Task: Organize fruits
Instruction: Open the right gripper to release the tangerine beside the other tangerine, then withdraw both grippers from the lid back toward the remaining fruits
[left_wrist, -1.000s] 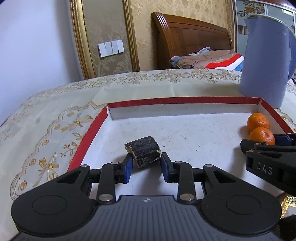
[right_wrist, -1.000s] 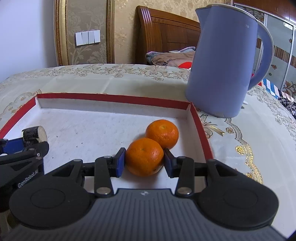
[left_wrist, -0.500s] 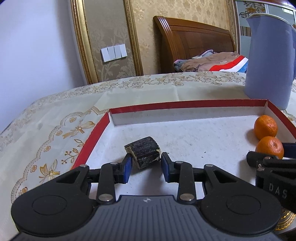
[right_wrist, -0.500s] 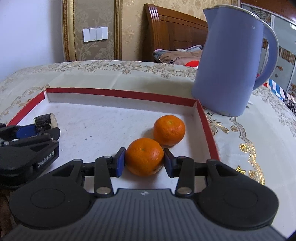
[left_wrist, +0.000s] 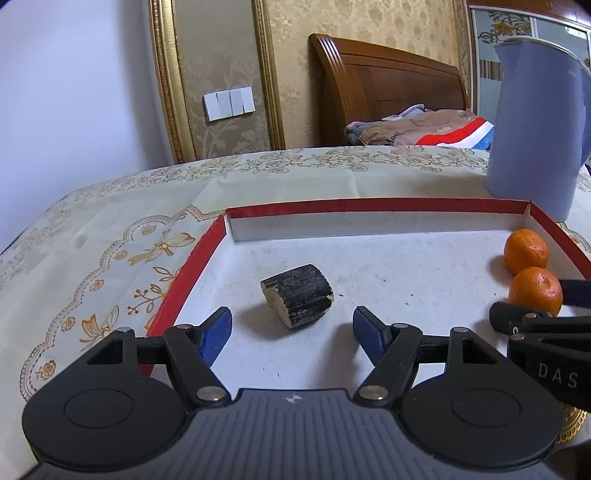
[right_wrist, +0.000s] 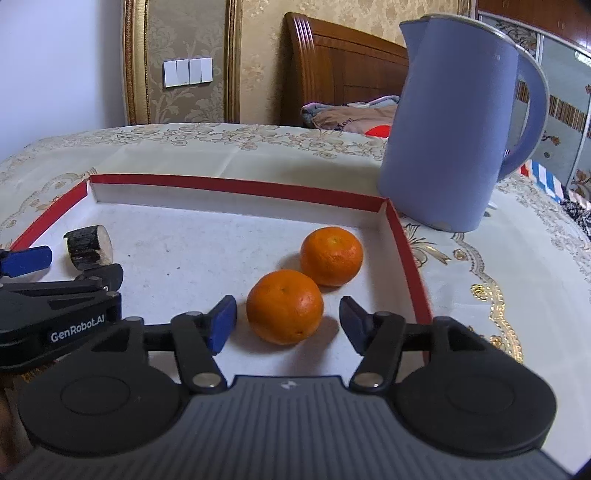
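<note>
A shallow red-rimmed tray (left_wrist: 192, 269) (right_wrist: 410, 254) lies on the table. On its white floor rests a short dark-skinned chunk with a pale cut end (left_wrist: 297, 295) (right_wrist: 88, 247). My left gripper (left_wrist: 291, 334) straddles it, jaws opening, pads clear of it on both sides. At the tray's right side sit two oranges, a near one (right_wrist: 284, 305) (left_wrist: 535, 291) and a far one (right_wrist: 331, 255) (left_wrist: 526, 251). My right gripper (right_wrist: 288, 325) has the near orange between its blue pads, jaws opening, a gap showing on each side.
A tall lilac kettle (right_wrist: 458, 122) (left_wrist: 535, 133) stands on the tablecloth just past the tray's far right corner. The cream embroidered tablecloth (left_wrist: 92, 258) spreads left of the tray. A wooden bed headboard (left_wrist: 384, 96) and a wall stand beyond the table.
Both grippers have opened: the left pads have let go of the dark chunk and the right pads have let go of the near orange. Both things now rest on the tray floor.
</note>
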